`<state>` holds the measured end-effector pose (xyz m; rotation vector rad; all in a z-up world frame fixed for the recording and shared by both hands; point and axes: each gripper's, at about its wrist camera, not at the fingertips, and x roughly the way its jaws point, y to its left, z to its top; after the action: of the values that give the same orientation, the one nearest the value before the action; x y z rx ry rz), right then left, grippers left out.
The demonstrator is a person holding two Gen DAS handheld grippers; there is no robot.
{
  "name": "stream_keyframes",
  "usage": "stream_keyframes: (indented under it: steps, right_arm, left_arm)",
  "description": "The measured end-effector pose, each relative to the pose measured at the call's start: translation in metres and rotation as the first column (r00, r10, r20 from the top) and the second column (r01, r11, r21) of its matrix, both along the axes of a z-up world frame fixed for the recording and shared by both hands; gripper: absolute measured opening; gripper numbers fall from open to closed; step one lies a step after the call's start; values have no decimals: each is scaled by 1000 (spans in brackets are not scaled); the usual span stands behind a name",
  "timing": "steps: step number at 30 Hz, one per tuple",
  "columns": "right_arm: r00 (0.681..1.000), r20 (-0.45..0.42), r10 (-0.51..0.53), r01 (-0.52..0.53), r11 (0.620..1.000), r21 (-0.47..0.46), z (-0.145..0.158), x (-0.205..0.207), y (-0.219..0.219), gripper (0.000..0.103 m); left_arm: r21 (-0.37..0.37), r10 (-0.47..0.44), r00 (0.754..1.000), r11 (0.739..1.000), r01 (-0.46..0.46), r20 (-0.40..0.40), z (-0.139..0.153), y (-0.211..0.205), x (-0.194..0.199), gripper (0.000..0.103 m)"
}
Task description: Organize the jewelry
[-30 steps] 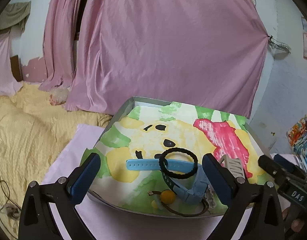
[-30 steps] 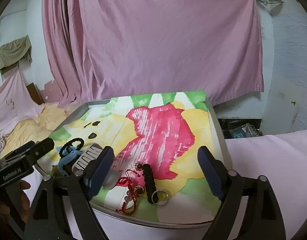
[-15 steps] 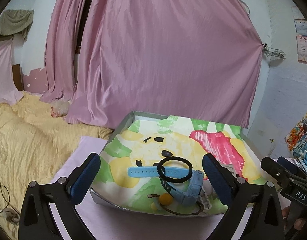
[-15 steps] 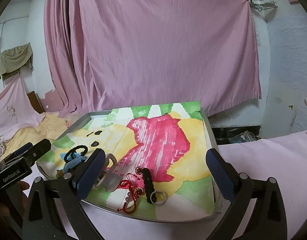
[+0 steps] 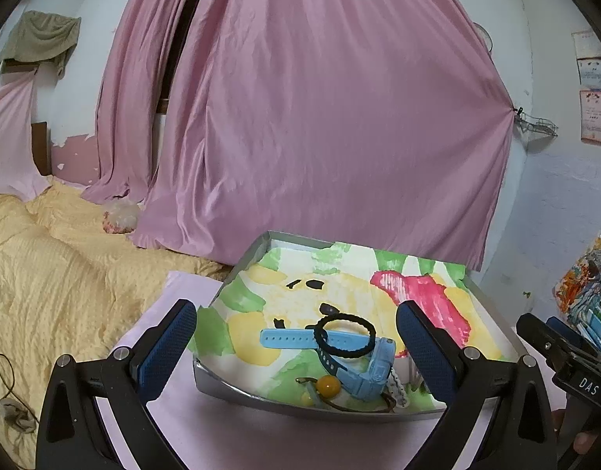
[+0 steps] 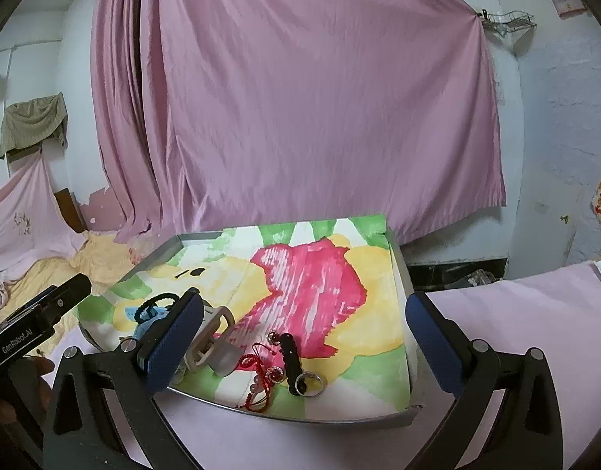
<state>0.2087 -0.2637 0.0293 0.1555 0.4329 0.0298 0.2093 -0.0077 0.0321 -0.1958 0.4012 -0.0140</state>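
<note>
While both grippers hung back of the near rim, nothing was held. Left gripper (image 5: 296, 337): jaws spread wide, empty. Ahead of it, in the near-left part of the shallow grey metal tray (image 5: 238, 385) lined with a painted yellow, green and pink paper, lay the light blue plastic watch (image 5: 373, 366); its strap ran left to right across the gripper's line, case at the right end. A black braided hair tie (image 5: 345, 337) rested on the strap. A yellow bead on a dark cord (image 5: 327, 384) sat just nearer, by the rim.

Right gripper (image 6: 304, 337): also spread, empty. A grey-and-white hair claw clip (image 6: 212, 342) lay partly behind its left finger. To its right, a red knotted cord bracelet (image 6: 261, 372), a black beaded strand (image 6: 290, 354) lying near-to-far, and a silver ring (image 6: 309, 384) touching the strand's near end.

Judgement: left is nearer the watch group, right nearer the ring cluster. The small pieces at the near rim were tangled and hard to separate; the clip's full shape was cut off.
</note>
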Motion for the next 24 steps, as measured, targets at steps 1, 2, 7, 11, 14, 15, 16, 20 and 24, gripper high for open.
stream_keyframes:
  steps: [1, 2, 7, 11, 14, 15, 16, 20, 24]
  right_arm:
    - [1000, 6, 0, 0, 1000, -4, 1, -2, 0, 101]
    - [1000, 9, 1, 0, 1000, -6, 3, -4, 1, 101]
    - [1000, 31, 1, 0, 1000, -25, 9, -16, 3, 101]
    - [999, 51, 0, 2, 999, -34, 14, -30, 5, 101]
    - [998, 61, -1, 3, 999, -32, 18, -39, 5, 101]
    - [998, 65, 1, 1, 1000, -30, 19, -42, 5, 101]
    - [998, 70, 3, -1, 1000, -29, 21, -47, 5, 101]
    - [997, 79, 13, -10, 999, -32, 26, -63, 8, 101]
    - [996, 89, 19, -16, 999, -34, 29, -81, 11, 101]
  left_arm:
    - [0, 0, 1000, 1000, 0, 1, 0, 0, -1, 102]
    - [1, -1, 1000, 1000, 1, 2, 0, -1, -3, 102]
    - [7, 6, 1000, 1000, -7, 23, 3, 0, -13, 102]
    - [-6, 8, 999, 1000, -8, 33, 7, 2, -26, 102]
    - [-3, 9, 999, 1000, -9, 40, 9, 2, -36, 102]
    - [-2, 10, 999, 1000, -10, 44, 11, 2, -41, 102]
    - [-2, 10, 999, 1000, -10, 47, 12, 3, -45, 102]
    - [2, 9, 999, 1000, -9, 44, 14, 3, -61, 102]
    - [20, -2, 999, 1000, 1, 49, 17, 2, -80, 102]
